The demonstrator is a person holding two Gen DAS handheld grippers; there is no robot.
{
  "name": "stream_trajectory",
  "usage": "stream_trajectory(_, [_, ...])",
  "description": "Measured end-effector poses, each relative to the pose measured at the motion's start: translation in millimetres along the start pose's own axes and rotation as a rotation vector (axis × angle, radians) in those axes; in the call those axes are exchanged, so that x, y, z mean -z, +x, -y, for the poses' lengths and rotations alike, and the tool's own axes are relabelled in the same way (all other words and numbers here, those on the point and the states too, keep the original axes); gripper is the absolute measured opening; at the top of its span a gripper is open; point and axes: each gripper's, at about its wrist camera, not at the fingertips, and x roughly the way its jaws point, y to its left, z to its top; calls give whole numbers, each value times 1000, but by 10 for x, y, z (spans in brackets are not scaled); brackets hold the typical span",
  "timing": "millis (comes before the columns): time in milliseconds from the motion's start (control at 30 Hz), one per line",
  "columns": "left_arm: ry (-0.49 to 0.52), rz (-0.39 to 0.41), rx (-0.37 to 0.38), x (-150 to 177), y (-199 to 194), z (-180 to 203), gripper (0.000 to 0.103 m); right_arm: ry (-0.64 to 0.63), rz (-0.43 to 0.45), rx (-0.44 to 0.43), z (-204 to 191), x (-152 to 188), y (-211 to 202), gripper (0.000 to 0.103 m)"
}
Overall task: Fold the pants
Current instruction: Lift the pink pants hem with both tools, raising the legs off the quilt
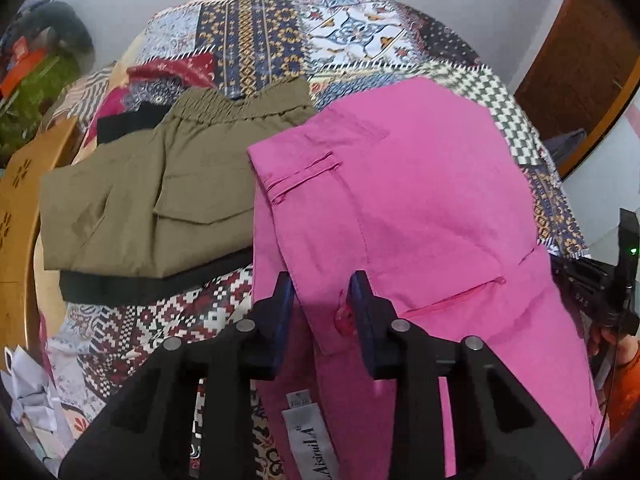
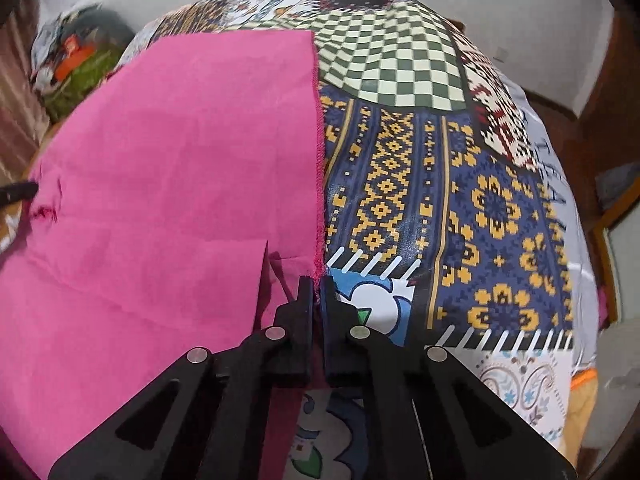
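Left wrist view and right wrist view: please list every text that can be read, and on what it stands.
"AisiruiLA": white sewn-in label on the pink pants.
Small tag above that label: print too small to read.
"D A S", uncertain: black device at the right edge.
Dark lettering on the patterned bedsheet: too distorted to read.

Patchwork bedspread (image 1: 256,28) — pink pants (image 1: 420,200), olive pants (image 1: 160,200)

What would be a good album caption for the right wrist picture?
Right tool shut on the stitched hem of the pink pants, spread over a patterned patchwork cloth.
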Motion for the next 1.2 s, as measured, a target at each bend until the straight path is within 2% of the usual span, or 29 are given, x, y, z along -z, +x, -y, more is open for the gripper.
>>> stream_trajectory(167, [24,-3,-38,40,30,21,29,10,-16,12,17,1,22,1])
stream_trajectory(233, [16,-21,-48,27,58,16,35,6,-24,27,6,-7,11,1])
stream_trajectory(400, [48,-44,-48,-21,-89,-12,38,26,-59,43,-30,-131,-54,2])
stream_trajectory(467, [60,-22,-39,-27,-206,-57,42,33,-46,49,-11,-165,-159,5])
stream_trajectory(533, [69,14,-25,-56,-321,-120,57,31,-21,58,-3,-224,-292,7])
stream_trajectory(600, [68,54,-9,-116,-419,-190,68,33,7,63,16,-289,-406,17])
stream_trajectory(633, [64,74,-9,-148,-460,-227,70,33,29,62,18,-342,-482,21])
stream_trajectory(700, [54,106,-17,-249,-509,-316,71,28,89,60,32,-462,-620,39])
stream_trajectory(733, [46,112,-22,-314,-499,-365,71,27,114,59,23,-488,-658,43])
stream_trajectory(800, [28,110,-28,-427,-434,-449,71,30,163,50,-19,-578,-733,54])
stream_trajectory(833, [18,106,-29,-476,-386,-481,71,37,183,40,-18,-643,-744,55])
stream_trajectory(967, [-2,42,1,-669,-78,-580,71,63,209,2,-5,-868,-612,55])
stream_trajectory(1200, [16,-26,15,-771,472,-505,71,76,176,3,9,-1243,-88,55])
